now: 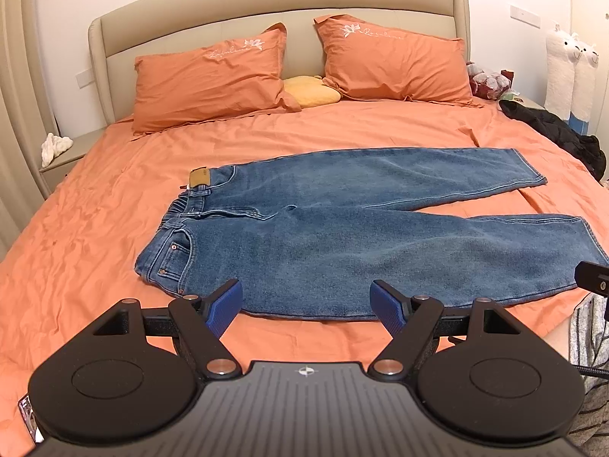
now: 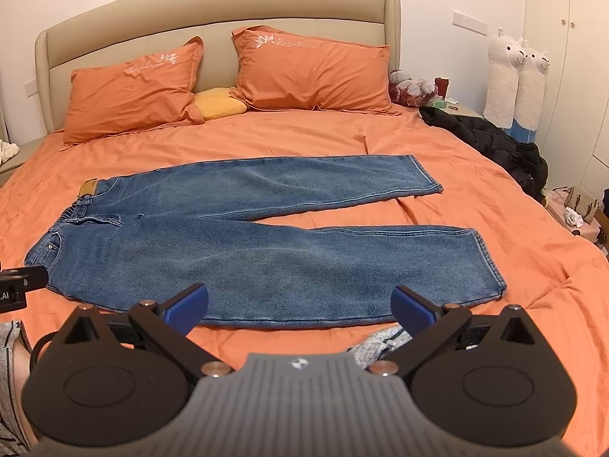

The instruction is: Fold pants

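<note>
A pair of blue jeans [image 1: 342,236] lies flat on the orange bed [image 1: 95,228], waistband to the left and both legs spread apart to the right. It also shows in the right wrist view [image 2: 266,251]. My left gripper [image 1: 306,304] is open and empty, hovering just in front of the near edge of the jeans by the hip. My right gripper [image 2: 298,306] is open and empty, in front of the near leg's lower edge. A tan leather patch [image 1: 200,178] marks the waistband.
Two orange pillows [image 1: 213,80] and a yellow cushion [image 1: 312,91] lie at the headboard. A black jacket [image 2: 491,141] lies at the bed's right edge. A nightstand [image 1: 64,156] stands left; alpaca plush toys [image 2: 514,80] and bags [image 2: 578,205] are on the right.
</note>
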Available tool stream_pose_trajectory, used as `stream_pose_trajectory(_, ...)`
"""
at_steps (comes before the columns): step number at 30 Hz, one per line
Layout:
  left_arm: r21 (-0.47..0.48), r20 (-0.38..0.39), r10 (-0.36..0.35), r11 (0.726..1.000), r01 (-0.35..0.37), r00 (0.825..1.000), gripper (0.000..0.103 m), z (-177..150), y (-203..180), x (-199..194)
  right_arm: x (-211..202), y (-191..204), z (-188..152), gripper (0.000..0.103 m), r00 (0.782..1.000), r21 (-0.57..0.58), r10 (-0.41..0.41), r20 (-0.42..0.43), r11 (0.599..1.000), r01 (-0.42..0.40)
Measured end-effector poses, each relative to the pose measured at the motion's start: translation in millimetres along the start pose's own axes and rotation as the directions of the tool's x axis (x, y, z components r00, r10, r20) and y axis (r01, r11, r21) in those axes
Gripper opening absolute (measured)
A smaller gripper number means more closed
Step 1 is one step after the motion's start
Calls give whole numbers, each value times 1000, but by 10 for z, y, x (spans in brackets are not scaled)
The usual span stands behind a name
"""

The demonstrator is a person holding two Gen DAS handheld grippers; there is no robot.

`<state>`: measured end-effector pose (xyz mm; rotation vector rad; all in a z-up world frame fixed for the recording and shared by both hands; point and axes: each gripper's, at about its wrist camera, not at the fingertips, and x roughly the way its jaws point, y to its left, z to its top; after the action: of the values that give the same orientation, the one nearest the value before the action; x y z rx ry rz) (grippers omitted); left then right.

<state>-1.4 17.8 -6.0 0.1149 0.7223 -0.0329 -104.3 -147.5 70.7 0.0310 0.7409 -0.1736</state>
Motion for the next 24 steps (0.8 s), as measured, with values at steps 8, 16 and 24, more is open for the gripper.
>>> stream_pose_trajectory(8,-1,2,-3,1000,3,1000,89,0,8,-2,-9,35,41,98,1000,-16,-4,2,1000,4)
stream_pose_trajectory(16,-8,2,-14,1000,14,1000,89,39,17,3,-51,59,78,98,1000,-17,-2,18,1000,3)
stream_pose_trajectory(24,-17,4,-12,1000,12,1000,89,25,25,19,-63,63,117,98,1000,-20,4,22,1000,-3)
